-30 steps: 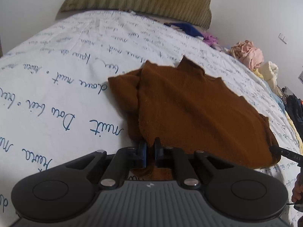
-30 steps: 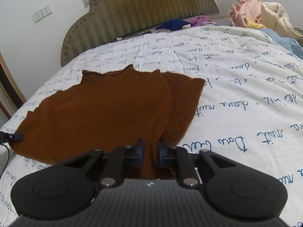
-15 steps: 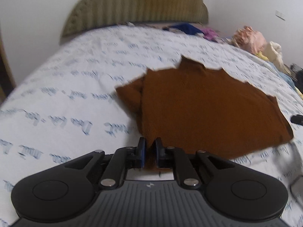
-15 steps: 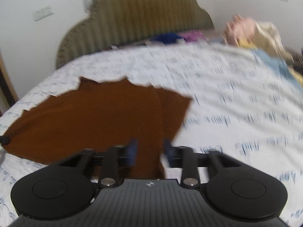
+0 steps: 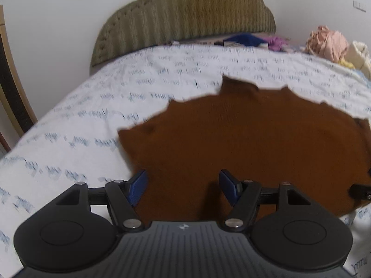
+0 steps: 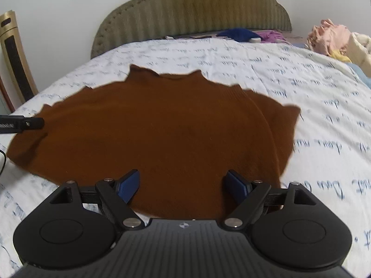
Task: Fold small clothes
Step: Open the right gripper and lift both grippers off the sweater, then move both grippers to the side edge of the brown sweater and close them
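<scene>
Progress looks early: brown garment [image 6: 162,134] lies flat on the bed [image 6: 313,92], mid-frame, one side seemingly folded in, though blur hides detail. Left tongs [image 5: 183,185] and right tongs [image 6: 183,185] have just been opening, gripping nothing. Further folds remain.

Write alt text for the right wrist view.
A brown sweater lies flat on a white bedsheet printed with blue script, its right sleeve folded in. The right gripper is open above the near hem, having just been opening, with nothing pinched. A padded headboard and a clothes pile sit behind.
</scene>
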Available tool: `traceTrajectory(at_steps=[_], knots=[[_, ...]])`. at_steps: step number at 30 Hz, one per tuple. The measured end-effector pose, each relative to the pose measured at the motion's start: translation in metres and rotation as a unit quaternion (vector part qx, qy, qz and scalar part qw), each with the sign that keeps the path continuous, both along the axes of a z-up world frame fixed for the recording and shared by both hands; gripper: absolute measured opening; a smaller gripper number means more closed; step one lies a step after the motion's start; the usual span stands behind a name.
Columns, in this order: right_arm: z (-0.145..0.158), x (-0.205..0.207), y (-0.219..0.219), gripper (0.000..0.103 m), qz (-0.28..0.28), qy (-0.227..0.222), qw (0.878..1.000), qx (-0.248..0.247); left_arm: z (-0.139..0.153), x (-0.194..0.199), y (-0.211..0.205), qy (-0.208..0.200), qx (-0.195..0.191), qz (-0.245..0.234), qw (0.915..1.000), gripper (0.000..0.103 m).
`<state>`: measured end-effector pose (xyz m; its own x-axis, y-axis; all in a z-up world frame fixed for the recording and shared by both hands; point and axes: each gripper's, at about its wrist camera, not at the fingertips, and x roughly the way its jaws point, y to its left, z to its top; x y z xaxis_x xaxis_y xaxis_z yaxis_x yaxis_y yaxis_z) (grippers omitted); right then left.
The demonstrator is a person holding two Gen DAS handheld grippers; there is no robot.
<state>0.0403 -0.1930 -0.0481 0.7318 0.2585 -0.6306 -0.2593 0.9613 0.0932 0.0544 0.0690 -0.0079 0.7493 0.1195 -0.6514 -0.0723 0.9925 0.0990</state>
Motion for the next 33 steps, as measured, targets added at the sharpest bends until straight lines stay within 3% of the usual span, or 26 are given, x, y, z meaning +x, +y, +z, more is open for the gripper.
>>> traceTrajectory(at_steps=[2, 8, 16, 33], knots=[[-0.002, -0.004, 0.001, 0.09, 0.004, -0.005, 1.0, -0.003, -0.007, -0.002, -0.006, -0.002, 0.019, 0.005, 0.9998, 0.068], [-0.013, -0.009, 0.015, 0.1, 0.015, -0.024, 0.999, -0.046, -0.014, -0.006, -0.009, -0.005, 0.034, 0.003, 0.9994, 0.076], [-0.015, -0.008, 0.014, 0.103, 0.015, -0.027, 0.998, -0.046, -0.022, -0.01, -0.008, -0.011, 0.034, 0.006, 0.9994, 0.083], [-0.017, -0.009, 0.012, 0.103, 0.018, -0.028, 0.999, -0.038, -0.032, -0.013, -0.009, -0.03, 0.043, 0.005, 0.9986, 0.087]])
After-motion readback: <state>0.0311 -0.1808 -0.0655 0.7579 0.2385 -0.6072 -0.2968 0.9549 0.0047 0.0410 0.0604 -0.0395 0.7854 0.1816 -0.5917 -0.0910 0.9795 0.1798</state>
